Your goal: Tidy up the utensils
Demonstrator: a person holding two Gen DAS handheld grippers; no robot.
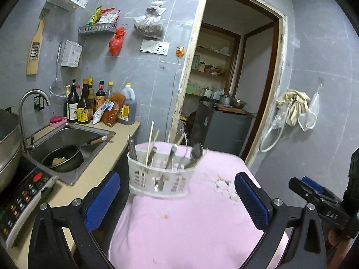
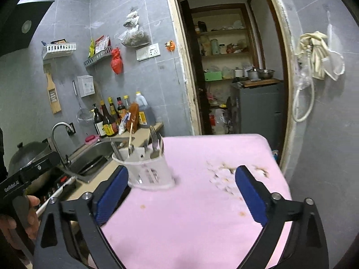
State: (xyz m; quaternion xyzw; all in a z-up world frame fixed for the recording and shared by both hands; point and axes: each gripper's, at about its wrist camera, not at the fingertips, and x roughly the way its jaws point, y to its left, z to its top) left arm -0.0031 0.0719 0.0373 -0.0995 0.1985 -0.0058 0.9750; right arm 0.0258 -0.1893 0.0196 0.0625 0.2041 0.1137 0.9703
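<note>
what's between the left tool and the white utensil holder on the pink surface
Nothing visible. The left tool is open and empty, and only bare pink surface lies between it and the utensil holder, which stands ahead, slightly toward the left finger.

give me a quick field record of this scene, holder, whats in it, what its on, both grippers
holder: white slotted utensil holder, upright
contents: fork, spoon, chopsticks, other metal handles
surface: pink table top, worn patch right of holder
left gripper: open, nothing between the blue fingers
right gripper: open, empty, short of the holder
loose utensils on pink top: none seen
beside table: sink with a dark pan in it
</note>
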